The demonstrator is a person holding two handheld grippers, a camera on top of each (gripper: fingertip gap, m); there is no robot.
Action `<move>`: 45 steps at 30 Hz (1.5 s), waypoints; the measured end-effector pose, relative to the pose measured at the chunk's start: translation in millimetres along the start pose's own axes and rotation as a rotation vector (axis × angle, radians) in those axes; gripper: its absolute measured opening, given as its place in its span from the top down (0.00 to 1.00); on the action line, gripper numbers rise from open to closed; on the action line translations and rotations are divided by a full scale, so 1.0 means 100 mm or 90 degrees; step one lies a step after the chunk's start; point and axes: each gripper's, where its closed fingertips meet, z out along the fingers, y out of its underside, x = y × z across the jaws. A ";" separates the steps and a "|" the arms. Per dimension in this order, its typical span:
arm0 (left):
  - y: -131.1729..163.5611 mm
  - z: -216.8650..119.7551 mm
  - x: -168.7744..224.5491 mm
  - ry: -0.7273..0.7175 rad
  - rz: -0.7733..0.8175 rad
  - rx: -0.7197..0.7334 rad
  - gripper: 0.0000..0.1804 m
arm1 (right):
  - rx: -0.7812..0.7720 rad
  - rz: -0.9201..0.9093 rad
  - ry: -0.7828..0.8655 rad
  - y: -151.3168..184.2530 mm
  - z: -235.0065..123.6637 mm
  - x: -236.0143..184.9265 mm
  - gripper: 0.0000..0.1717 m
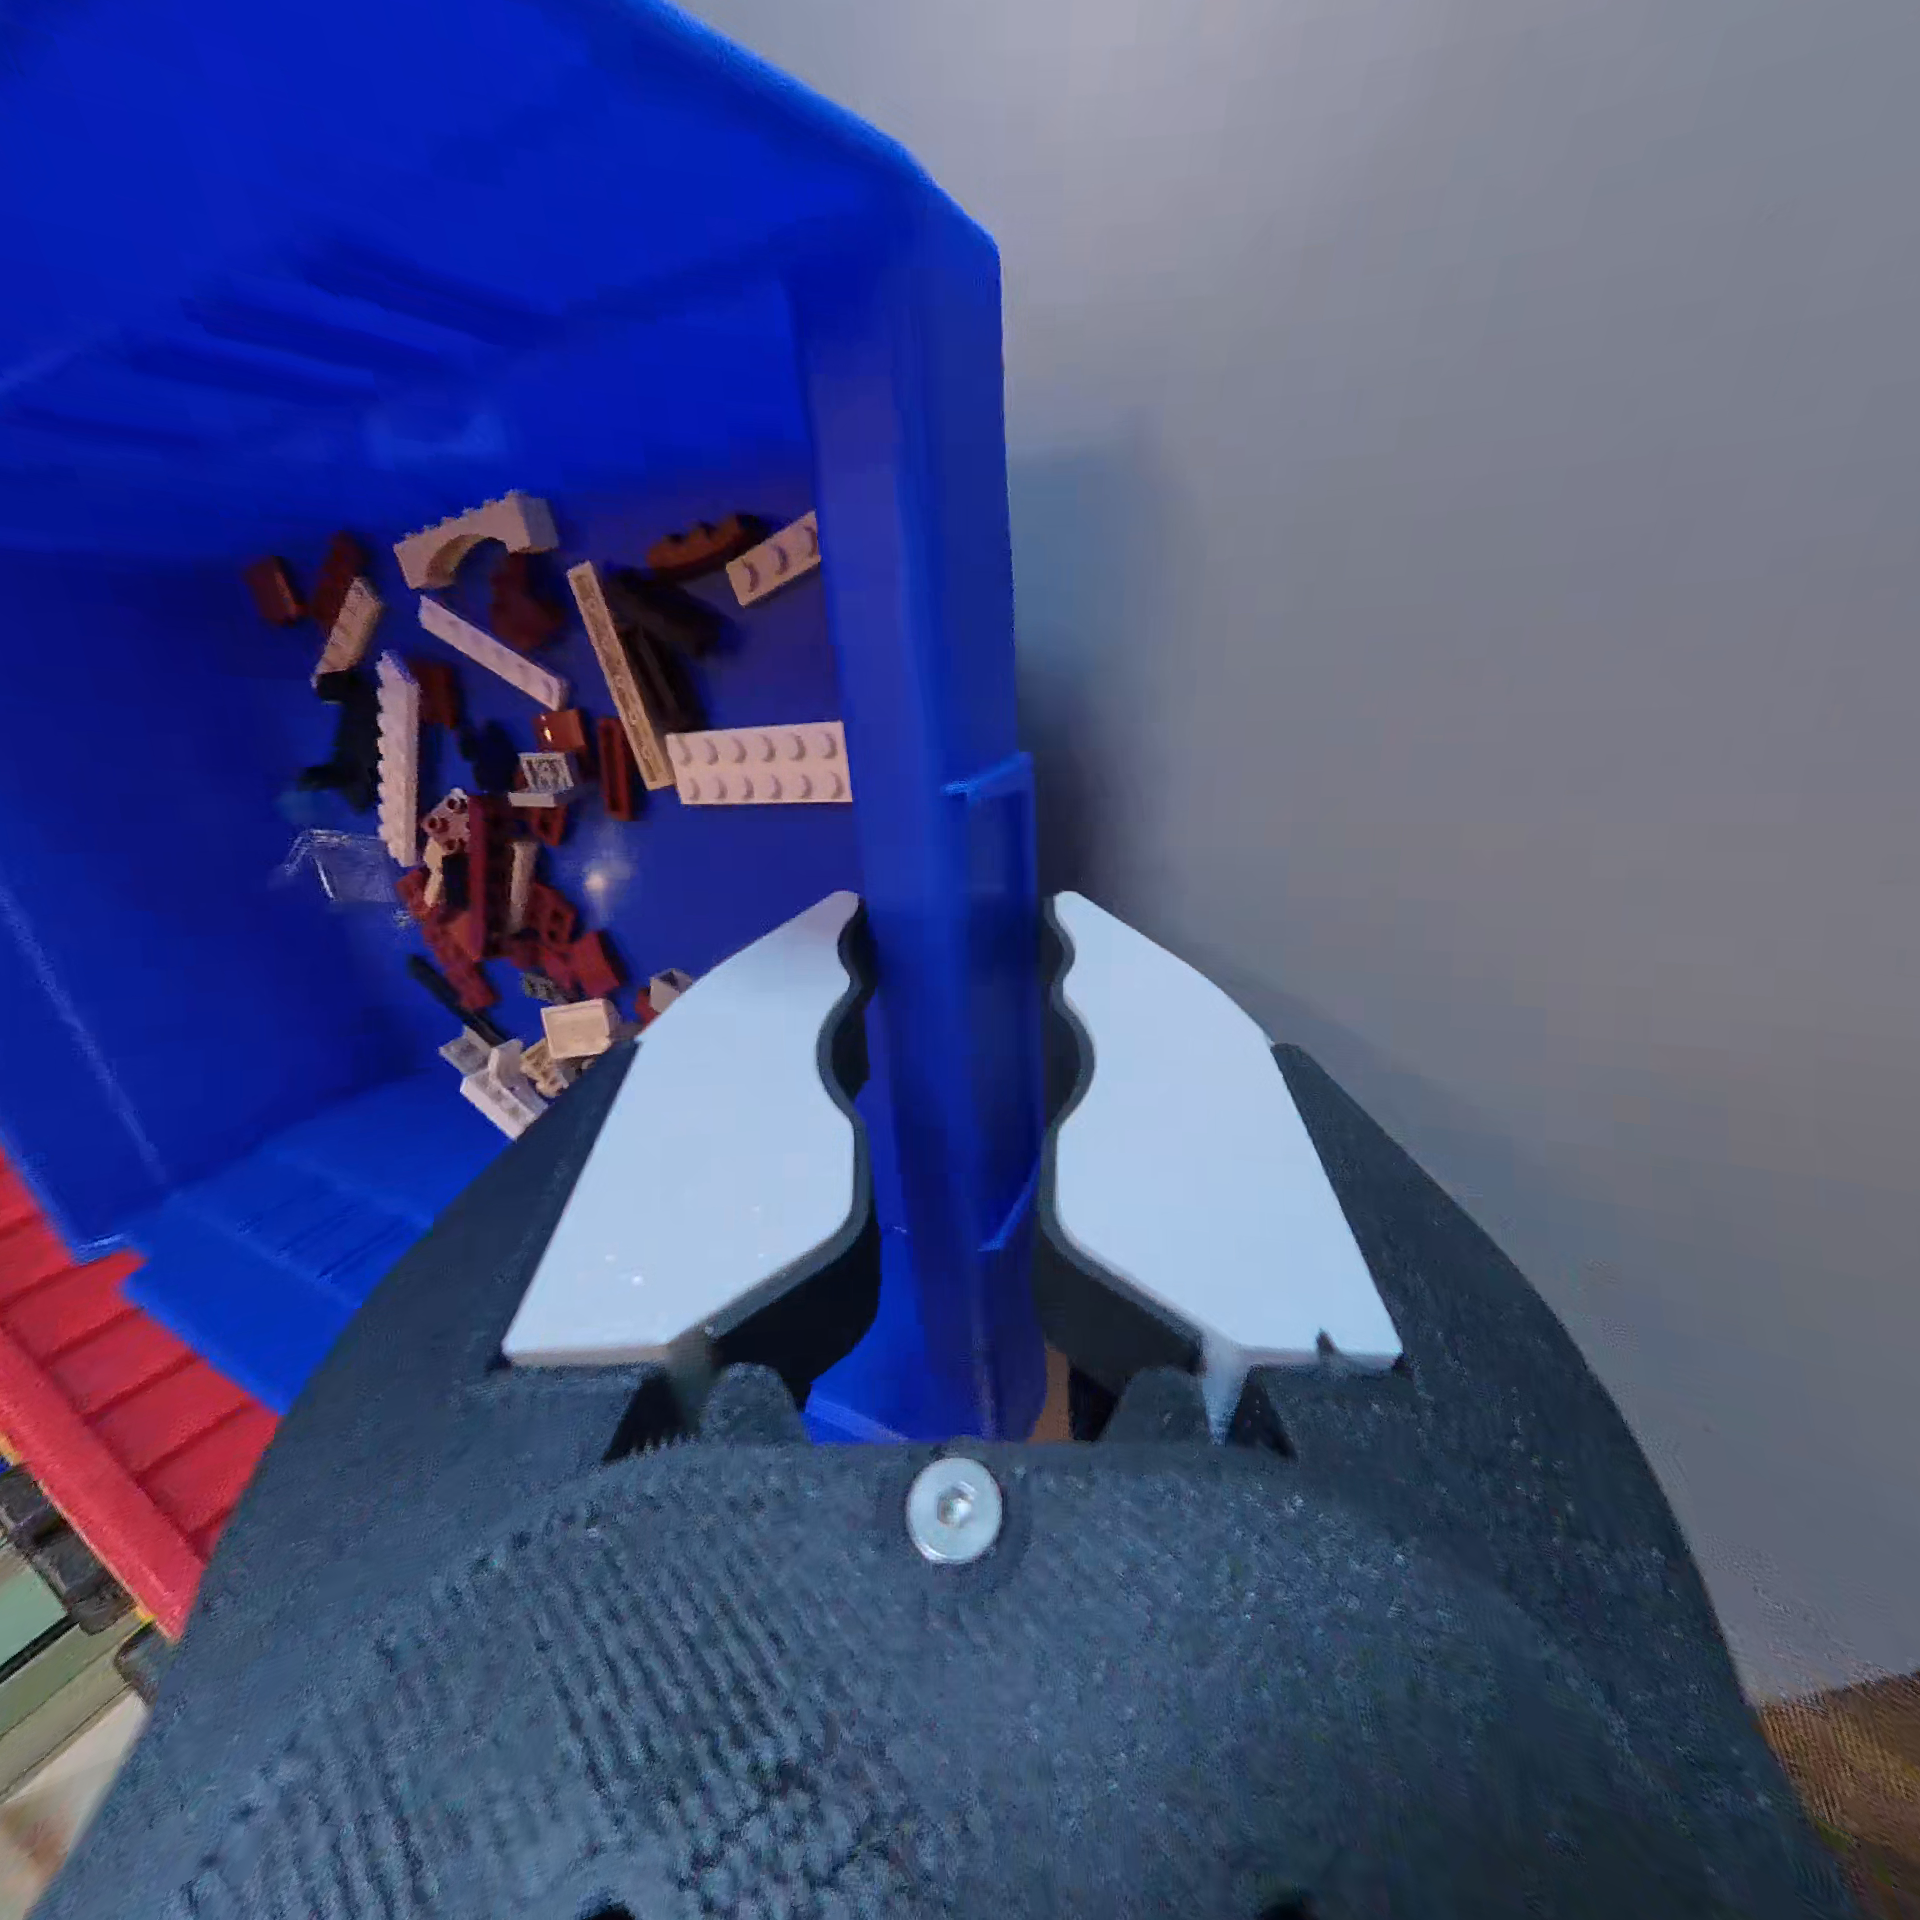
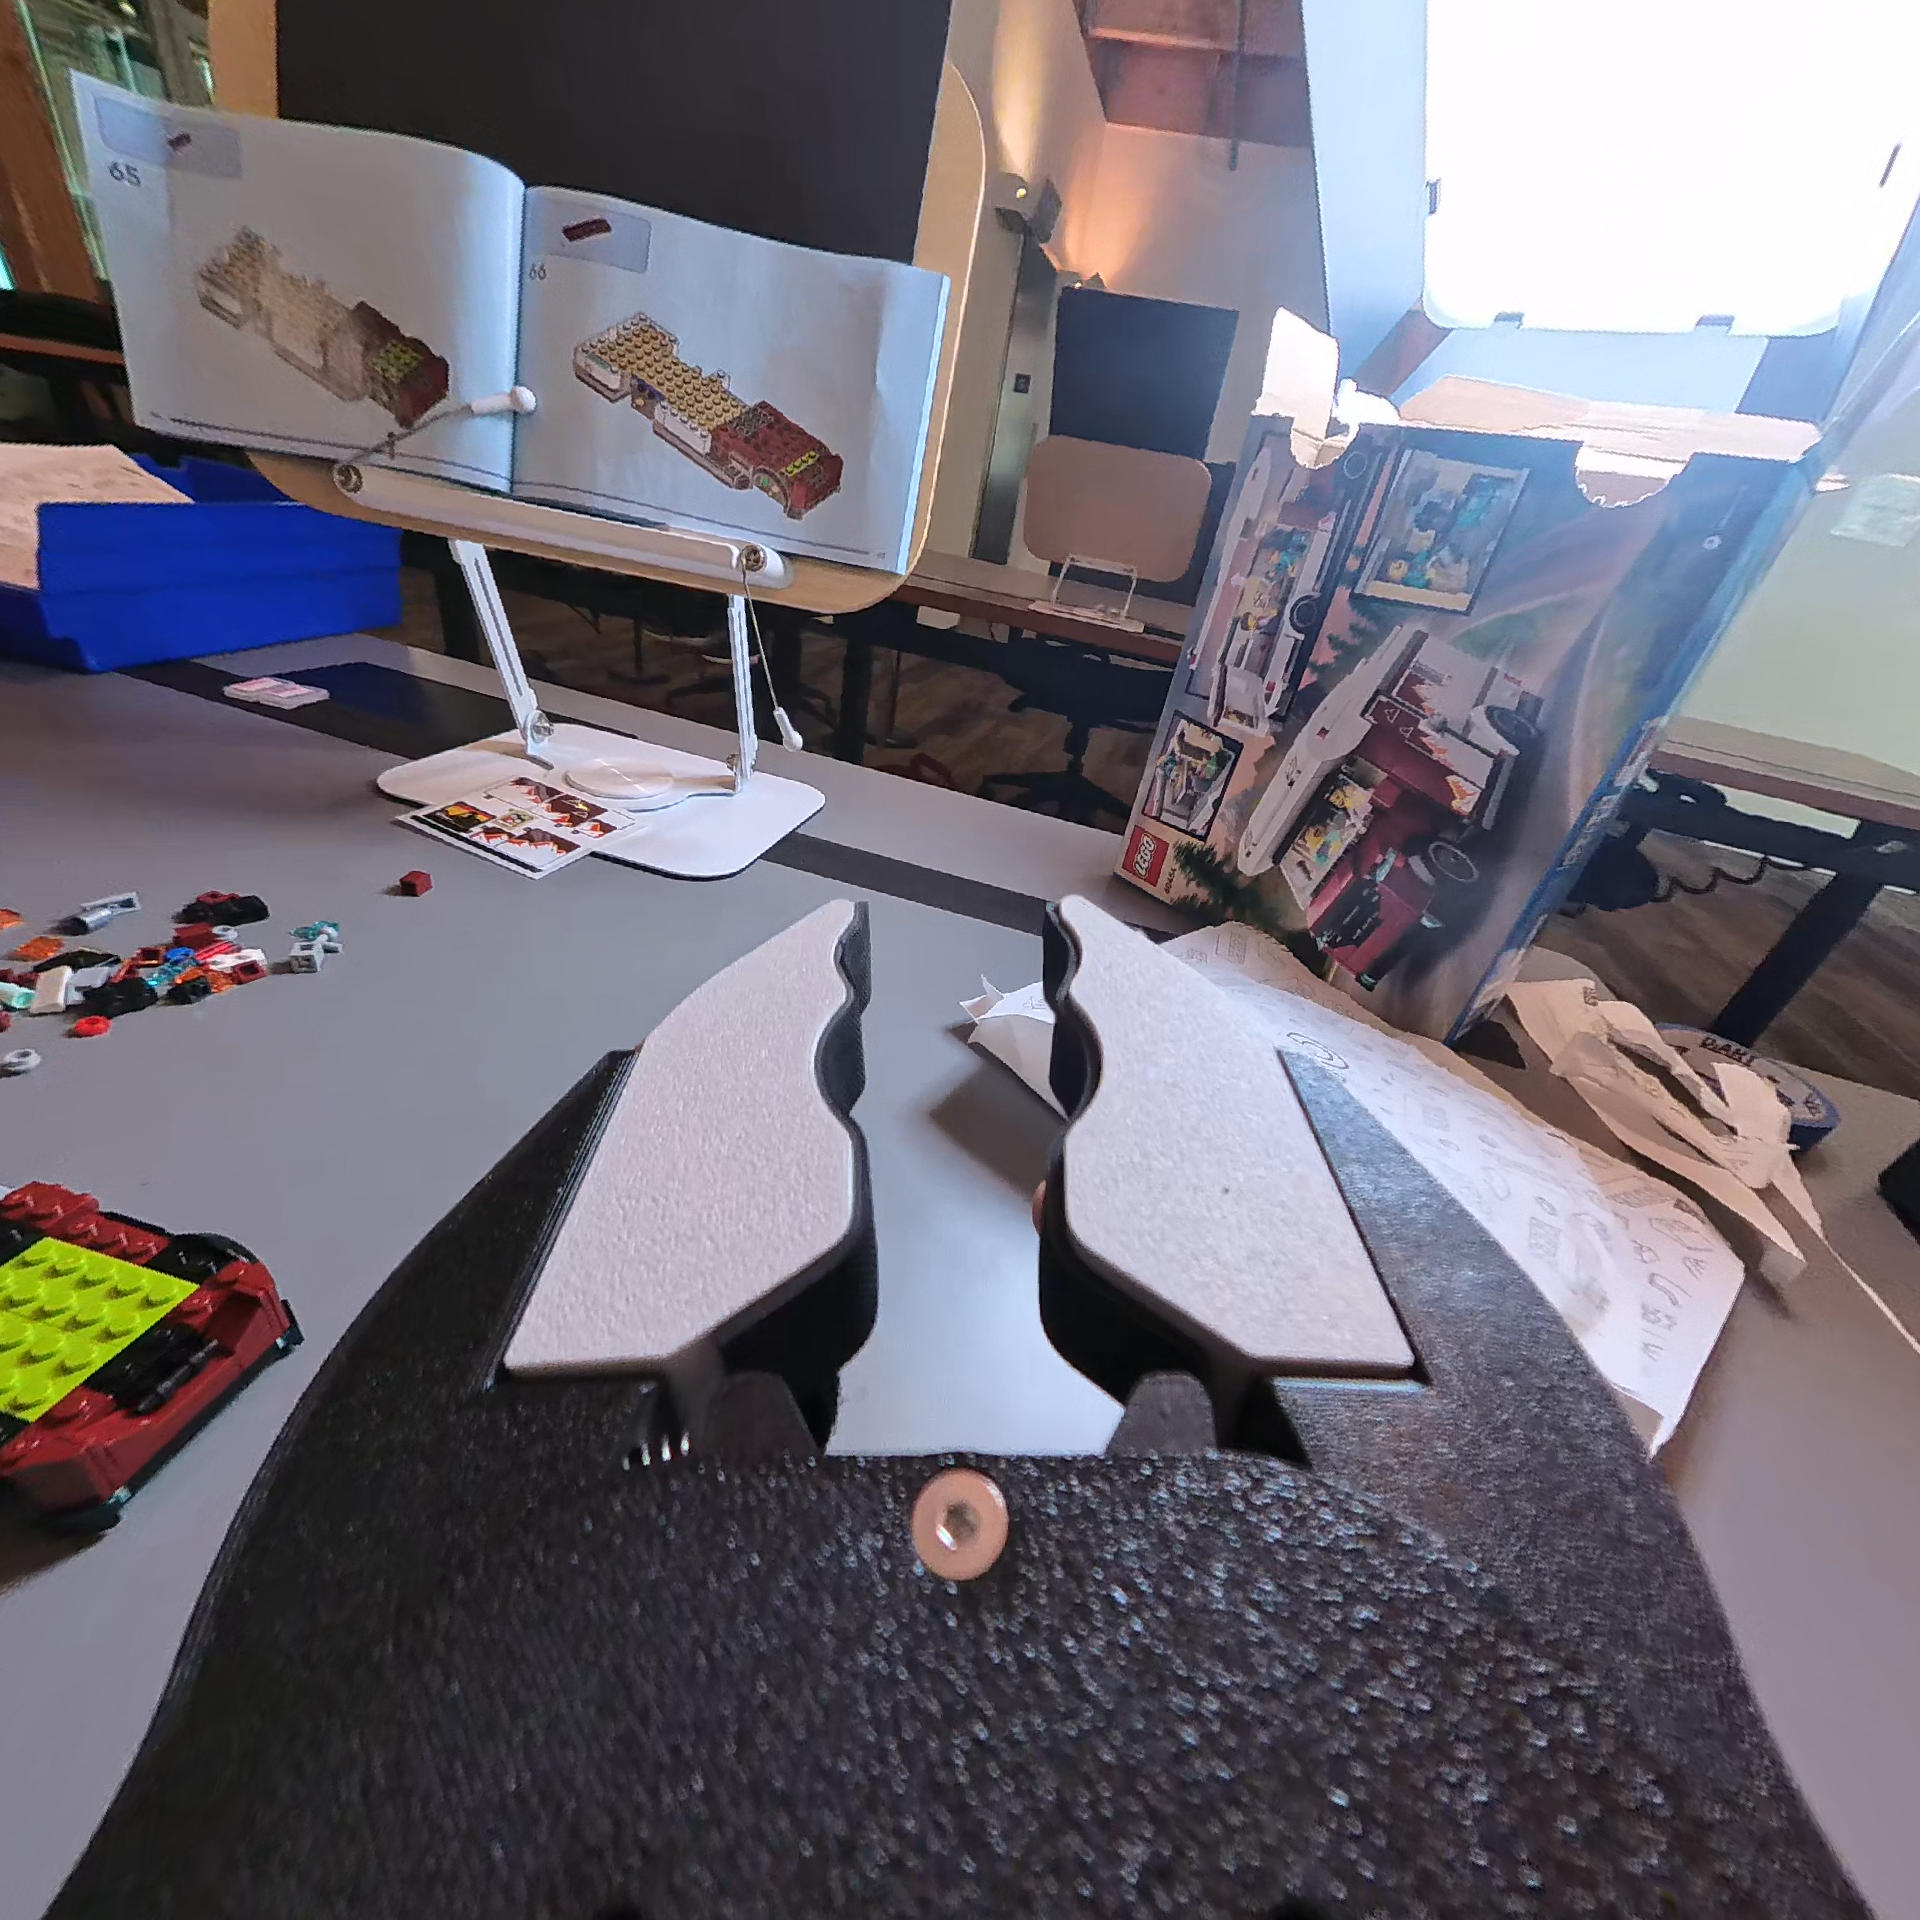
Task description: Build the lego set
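- My left tool clamps the blue bin's side wall; loose bricks lie inside.
- My right tool is released over the grey worktop.
- Beyond: torn paper, printed box, booklet stand.

A plain grey wall rises right of the jaws. Ahead of them a grey table stretches away; beyond it, dark patterned carpet, more tables, and a glaring window upper right.
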 end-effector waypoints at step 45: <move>-0.94 -0.73 0.02 0.129 -0.226 0.325 0.85 | 0.031 0.033 -0.021 -0.11 -0.07 -0.05 0.82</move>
